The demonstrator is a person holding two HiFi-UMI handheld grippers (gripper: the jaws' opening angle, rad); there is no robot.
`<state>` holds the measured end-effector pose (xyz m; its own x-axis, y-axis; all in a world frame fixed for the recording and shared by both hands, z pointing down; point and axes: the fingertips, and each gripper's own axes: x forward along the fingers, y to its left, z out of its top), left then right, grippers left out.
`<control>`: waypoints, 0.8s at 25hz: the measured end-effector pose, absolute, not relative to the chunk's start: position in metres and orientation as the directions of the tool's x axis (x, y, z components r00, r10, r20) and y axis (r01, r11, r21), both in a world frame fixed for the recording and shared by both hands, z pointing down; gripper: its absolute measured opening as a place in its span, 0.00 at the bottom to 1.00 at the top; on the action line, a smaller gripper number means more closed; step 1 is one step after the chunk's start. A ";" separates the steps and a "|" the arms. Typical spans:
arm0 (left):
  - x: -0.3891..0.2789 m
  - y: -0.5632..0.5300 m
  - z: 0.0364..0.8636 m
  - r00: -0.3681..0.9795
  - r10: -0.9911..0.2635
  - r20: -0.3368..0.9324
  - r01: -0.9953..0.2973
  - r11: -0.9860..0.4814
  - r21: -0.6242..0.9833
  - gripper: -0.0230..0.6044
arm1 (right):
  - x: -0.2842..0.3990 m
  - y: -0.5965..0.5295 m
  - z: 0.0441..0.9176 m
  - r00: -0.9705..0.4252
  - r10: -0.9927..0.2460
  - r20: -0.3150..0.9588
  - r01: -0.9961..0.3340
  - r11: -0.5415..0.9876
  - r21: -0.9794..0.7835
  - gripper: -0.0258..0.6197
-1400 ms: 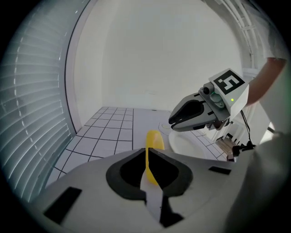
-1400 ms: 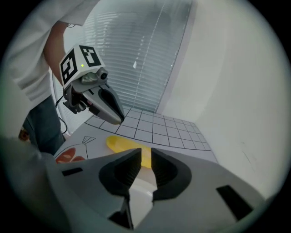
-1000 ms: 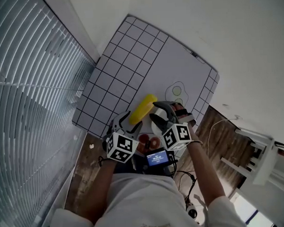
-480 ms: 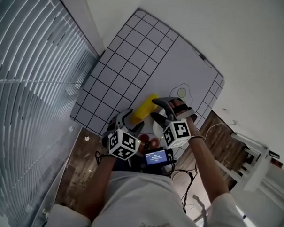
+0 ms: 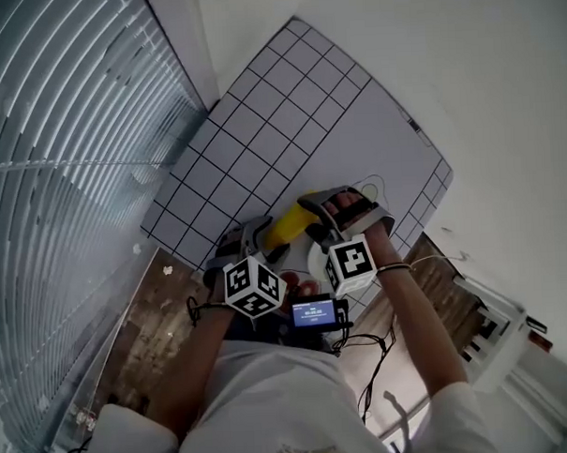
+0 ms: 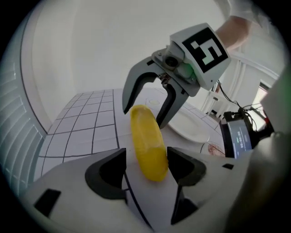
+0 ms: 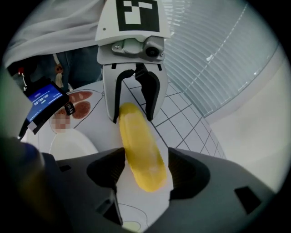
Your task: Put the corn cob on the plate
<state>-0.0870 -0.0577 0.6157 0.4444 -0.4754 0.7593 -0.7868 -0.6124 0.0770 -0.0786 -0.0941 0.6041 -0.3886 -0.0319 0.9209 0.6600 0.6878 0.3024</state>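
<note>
The cob (image 6: 148, 145) lies flat on the desk (image 5: 260, 128), just beside the plate (image 6: 193, 129) and not on it, so the task is not done. The left claw (image 6: 146, 160) straddles one end of the cob and the right claw (image 7: 145, 159) the other. The two point toward each other along its length. Both claws are released and have just been spreading wider. The cob sits between each pair of jaws with no pad visibly pressing on it, though on one side of each claw the gap is very slim. The step in hand looks like a let-go or a re-grip short of the goal. The next move probably calls for clenching one or both claws on the cob, lifting it clear of the desk and carrying it sideways over the plate's rim before setting it down. It is round and smooth and may roll if squeezed off-centre. The desk is covered by a white mat, black-gridded over one part and plain with thin outline drawings over the rest. Around it are a wooden floor (image 5: 147, 321), slatted blinds (image 5: 64, 137) on one side, a white wall (image 5: 464, 72) and some white furniture (image 5: 494, 329).
</note>
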 end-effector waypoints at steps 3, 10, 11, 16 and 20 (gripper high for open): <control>-0.081 -0.059 0.619 0.424 -0.450 0.786 -0.752 -0.658 0.030 0.48 | -0.077 -0.091 0.606 -0.347 -0.002 0.938 0.706 0.657 0.263 0.49; -0.074 -0.059 0.624 0.429 -0.444 0.787 -0.740 -0.672 0.024 0.48 | -0.073 -0.092 0.622 -0.254 0.030 0.967 0.739 0.651 0.174 0.52; -0.074 -0.058 0.624 0.431 -0.443 0.786 -0.741 -0.671 0.028 0.47 | -0.074 -0.092 0.623 -0.244 0.033 0.969 0.742 0.650 0.165 0.52; -0.076 -0.059 0.623 0.446 -0.446 0.776 -0.740 -0.672 0.039 0.44 | -0.077 -0.092 0.622 -0.252 0.047 0.967 0.741 0.652 0.161 0.53; -0.077 -0.059 0.622 0.455 -0.450 0.769 -0.727 -0.686 0.028 0.41 | -0.075 -0.091 0.621 -0.288 0.025 0.957 0.738 0.642 0.205 0.47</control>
<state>-0.0766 -0.0586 0.6216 0.4547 -0.4497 0.7687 -0.7268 -0.6862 0.0285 -0.0754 -0.0913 0.6206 -0.2884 0.0254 0.9572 0.7384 0.6423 0.2054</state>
